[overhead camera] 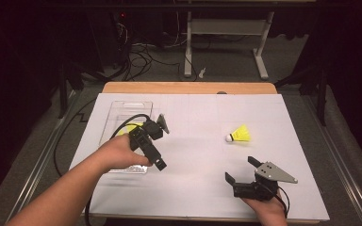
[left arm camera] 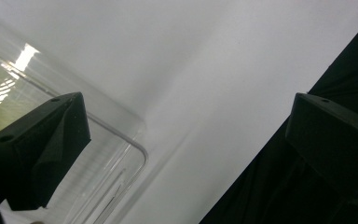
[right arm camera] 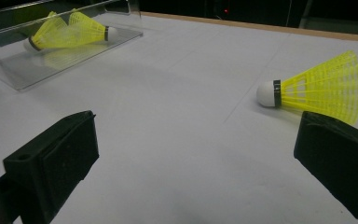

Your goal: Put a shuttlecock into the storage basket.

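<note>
Two grippers work over a white sheet (overhead camera: 193,179) spread on the wooden table (overhead camera: 188,87). In the high view, the left gripper (overhead camera: 159,143) hangs over the near right corner of a clear plastic tray (overhead camera: 118,110) at the left of the sheet, with yellow plastic showing in the tray just behind it. Its jaws stand wide apart and hold nothing; its own view looks down past them at the tray's rounded corner (left arm camera: 137,147) and the bare sheet beside it.

Near the front edge, the right gripper (overhead camera: 241,170) sits low at the right, its jaws spread wide and empty. A yellow shuttlecock (overhead camera: 239,134) lies on its side on the sheet beyond this gripper, apart from it, white cork end toward the tray. In the right gripper view this shuttlecock (right arm camera: 314,86) lies just above the right-hand jaw, and the tray (right arm camera: 74,58) farther off holds two more yellow shuttlecocks (right arm camera: 67,31), lying together
</note>
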The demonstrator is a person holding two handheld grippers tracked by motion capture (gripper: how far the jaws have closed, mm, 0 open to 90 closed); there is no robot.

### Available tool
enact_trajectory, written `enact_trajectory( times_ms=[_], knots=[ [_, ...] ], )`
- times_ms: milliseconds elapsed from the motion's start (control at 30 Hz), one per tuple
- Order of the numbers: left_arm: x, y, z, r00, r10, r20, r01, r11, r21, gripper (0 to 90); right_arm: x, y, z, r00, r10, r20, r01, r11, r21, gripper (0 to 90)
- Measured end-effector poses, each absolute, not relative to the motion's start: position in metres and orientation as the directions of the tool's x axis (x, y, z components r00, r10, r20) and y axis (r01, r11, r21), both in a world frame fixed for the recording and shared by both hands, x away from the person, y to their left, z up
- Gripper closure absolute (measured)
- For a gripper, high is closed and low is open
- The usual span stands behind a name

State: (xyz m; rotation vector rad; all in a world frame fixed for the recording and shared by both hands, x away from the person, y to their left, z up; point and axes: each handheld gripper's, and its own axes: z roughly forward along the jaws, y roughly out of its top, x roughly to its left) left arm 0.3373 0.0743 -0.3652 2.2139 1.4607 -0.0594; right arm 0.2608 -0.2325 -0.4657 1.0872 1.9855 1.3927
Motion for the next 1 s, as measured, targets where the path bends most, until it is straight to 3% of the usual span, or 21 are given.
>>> enact_trajectory(
  times_ms=[633, 1000],
  knots=[
    [0.331, 0.054, -0.375, 0.464, 0.828, -0.315, 0.864, -0.345, 0.365, 0.8, 0.261, -0.251, -0.462, -0.513, 0.857, 0.059, 0.325, 0.130, 0.937, 0.2],
    [0.324, 0.045, -0.385, 0.486, 0.813, -0.320, 0.856, -0.369, 0.363, 0.8, 0.266, -0.252, -0.462, -0.487, 0.873, -0.017, 0.333, 0.203, 0.921, 0.2]
  ],
)
